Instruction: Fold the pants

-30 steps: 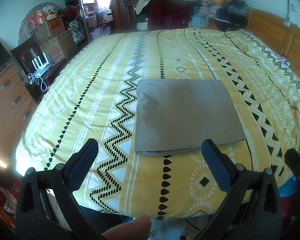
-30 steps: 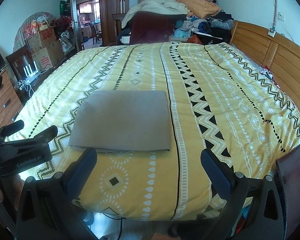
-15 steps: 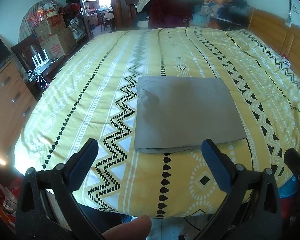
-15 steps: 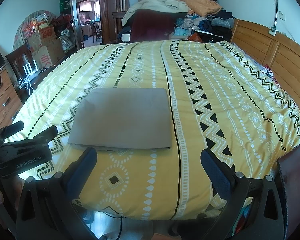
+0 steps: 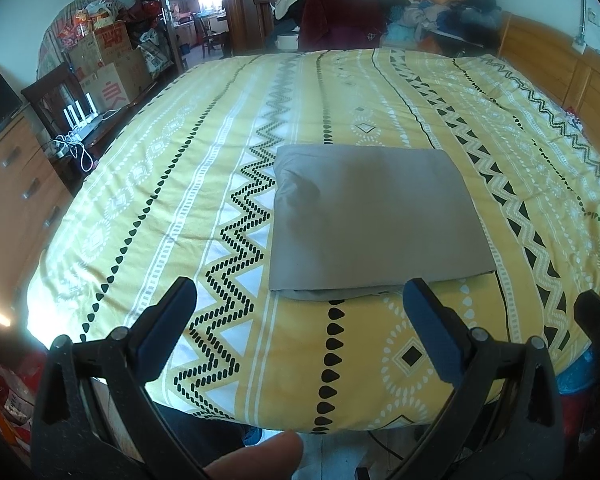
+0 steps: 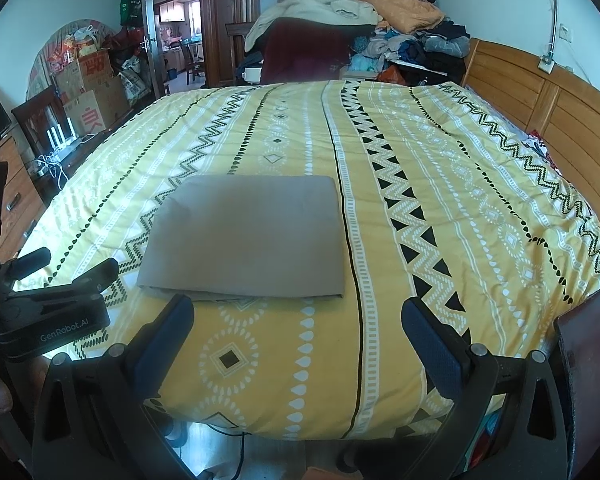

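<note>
almost nothing has changed over the last second: the pants [image 5: 376,216] lie in the same folded grey rectangle on the yellow patterned bedspread [image 5: 204,184], and both grippers have only drifted a little, the bed sitting slightly differently in each view while the cloth itself has not moved. that stillness, with neither tool touching the fabric, suggests the folding is finished or all but finished. the left gripper [image 5: 298,326] hangs off the near edge of the bed with its fingers wide apart and nothing between them; the right gripper [image 6: 296,338] does the same, fingers spread and empty. the pants rest near the front edge of the bed, just beyond the fingertips in both views. the bundle is close to square, so its long axis is hard to call. stacked layers show along the near edge, and a soft puckered bulge sits at its far left corner.
</note>
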Demonstrator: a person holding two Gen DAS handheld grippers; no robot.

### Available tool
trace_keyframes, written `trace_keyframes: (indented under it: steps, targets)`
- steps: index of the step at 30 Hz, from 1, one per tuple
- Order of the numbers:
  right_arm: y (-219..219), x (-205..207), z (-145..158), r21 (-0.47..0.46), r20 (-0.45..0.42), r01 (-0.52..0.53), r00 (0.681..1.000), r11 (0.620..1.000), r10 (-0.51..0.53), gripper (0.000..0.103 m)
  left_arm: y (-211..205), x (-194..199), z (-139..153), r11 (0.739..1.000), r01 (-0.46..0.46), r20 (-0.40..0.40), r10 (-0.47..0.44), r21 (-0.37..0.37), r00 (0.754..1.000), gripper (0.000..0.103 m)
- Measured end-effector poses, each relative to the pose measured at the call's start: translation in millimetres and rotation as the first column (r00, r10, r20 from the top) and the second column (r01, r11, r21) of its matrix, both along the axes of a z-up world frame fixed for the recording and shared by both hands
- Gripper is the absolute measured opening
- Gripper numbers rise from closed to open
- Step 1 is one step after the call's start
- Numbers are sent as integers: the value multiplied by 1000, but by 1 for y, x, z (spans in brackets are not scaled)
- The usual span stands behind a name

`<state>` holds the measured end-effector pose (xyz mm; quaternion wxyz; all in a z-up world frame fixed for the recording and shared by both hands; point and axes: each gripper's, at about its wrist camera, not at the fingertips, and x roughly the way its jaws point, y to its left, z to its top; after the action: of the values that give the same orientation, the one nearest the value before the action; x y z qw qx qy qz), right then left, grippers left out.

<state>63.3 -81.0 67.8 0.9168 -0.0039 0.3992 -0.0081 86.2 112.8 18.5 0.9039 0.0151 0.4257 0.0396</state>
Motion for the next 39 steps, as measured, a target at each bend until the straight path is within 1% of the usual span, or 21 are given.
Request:
trace_keyframes:
  steps: [13, 24, 39]
  targets:
    - [6, 2, 0, -22, -8, 5, 1000, 1000, -5, 103, 10, 0, -2, 1000, -18, -6, 18, -24, 1000, 103]
    - [8, 2, 0, -57, -15, 15, 1000, 998, -16, 103, 9, -1, 0, 1000, -15, -4, 15, -22, 1000, 103]
    - [7, 2, 0, -54, -16, 16, 1000, 998, -17, 103, 11, 0, 2, 1000, -12, -4, 12, -21, 1000, 103]
